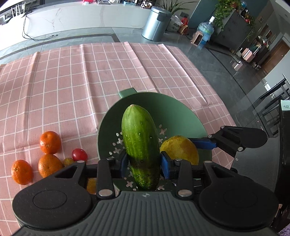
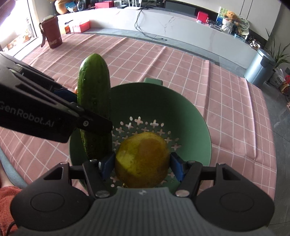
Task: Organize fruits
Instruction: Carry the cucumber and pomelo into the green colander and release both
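Three oranges (image 1: pixel 50 142), left view only

An office-like lounge — long marble counter (image 2: pixel 181 23), water jug (image 1: pixel 204 30), bin (image 1: pixel 155 23), potted plants (image 1: pixel 228 10).

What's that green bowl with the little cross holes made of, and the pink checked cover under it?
The green bowl looks like matte moulded plastic: uniform colour, soft sheen, cleanly cut holes. The pink checked cover seems to be thin cloth or coated fabric; it shows sharp fold creases.
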Demonstrator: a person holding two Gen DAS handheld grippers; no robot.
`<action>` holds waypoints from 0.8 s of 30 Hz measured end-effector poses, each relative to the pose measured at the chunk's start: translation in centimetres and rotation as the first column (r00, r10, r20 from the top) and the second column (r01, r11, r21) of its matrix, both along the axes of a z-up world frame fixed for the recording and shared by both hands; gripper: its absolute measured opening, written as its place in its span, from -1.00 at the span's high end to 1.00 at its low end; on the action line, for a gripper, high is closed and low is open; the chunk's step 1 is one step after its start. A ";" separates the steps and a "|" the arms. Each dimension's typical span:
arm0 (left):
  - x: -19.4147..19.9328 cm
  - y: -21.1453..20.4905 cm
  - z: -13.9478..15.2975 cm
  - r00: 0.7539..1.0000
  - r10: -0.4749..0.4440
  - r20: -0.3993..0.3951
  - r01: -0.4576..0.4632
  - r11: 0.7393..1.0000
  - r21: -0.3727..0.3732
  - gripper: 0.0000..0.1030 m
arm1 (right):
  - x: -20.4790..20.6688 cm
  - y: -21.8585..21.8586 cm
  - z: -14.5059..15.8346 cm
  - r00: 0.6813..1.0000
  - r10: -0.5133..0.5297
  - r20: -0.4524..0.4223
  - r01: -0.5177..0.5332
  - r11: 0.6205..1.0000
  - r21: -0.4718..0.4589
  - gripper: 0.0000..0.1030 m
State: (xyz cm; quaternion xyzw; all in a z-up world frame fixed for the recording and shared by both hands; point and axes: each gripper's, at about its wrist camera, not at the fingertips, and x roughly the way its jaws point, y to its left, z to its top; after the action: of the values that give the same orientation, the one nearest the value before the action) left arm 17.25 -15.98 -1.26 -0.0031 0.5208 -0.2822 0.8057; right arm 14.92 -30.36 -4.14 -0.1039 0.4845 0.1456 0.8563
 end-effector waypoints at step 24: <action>1.7 -4.0 -1.9 0.999 -0.039 -0.005 0.039 0.982 0.184 0.00 | 2.0 0.4 -3.1 0.990 0.103 -0.093 -0.113 0.987 -0.114 -0.20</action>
State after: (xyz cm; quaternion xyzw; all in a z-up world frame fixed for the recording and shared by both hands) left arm 18.93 -19.98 -3.21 0.0817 0.5450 -0.2486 0.7965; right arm 16.95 -29.93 -7.25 -0.1744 0.5228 0.1670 0.8175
